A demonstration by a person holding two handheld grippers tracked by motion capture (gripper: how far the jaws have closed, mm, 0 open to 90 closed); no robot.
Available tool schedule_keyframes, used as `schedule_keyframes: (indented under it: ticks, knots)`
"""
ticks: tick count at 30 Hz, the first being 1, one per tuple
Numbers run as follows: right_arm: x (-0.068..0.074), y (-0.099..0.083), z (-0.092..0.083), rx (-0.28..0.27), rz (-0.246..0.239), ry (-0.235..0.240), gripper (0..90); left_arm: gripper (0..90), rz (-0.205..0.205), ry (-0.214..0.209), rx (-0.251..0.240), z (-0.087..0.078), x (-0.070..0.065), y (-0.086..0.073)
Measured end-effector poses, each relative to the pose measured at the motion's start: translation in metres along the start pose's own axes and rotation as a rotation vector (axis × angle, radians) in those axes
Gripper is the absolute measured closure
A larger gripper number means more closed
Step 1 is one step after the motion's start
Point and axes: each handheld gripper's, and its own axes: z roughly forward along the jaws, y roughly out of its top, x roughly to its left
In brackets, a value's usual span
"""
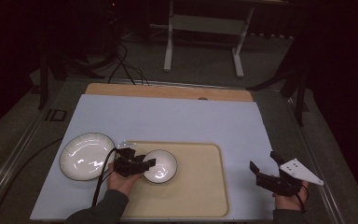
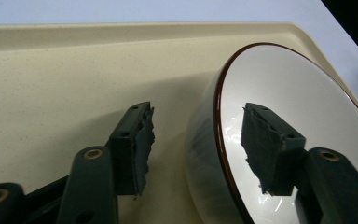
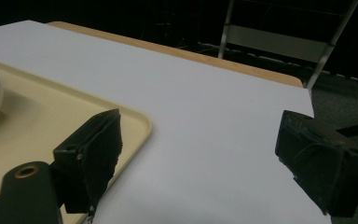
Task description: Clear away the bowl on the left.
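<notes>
Two jaws of the left gripper (image 2: 193,144) stand apart astride the bowl (image 1: 160,165) rim, pads clear, bowl resting on the tray (image 1: 200,186). Back straight off, no rim nudging. Right gripper (image 1: 263,169) wide open, empty, beside the tray.

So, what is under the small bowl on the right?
The small bowl stands on the beige tray, which lies on the white table. The tray patch directly beneath the bowl is covered. The left tool straddles the bowl's rim, pads not pressing.
</notes>
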Motion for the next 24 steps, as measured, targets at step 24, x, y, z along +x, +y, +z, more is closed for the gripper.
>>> schedule_keyframes:
  ticks: [24]
  knots:
    - [0.0,0.0,0.0,-0.001,-0.002,0.002,14.3,37.1,0.042,0.018,-0.108,-0.037,0.006,0.013]
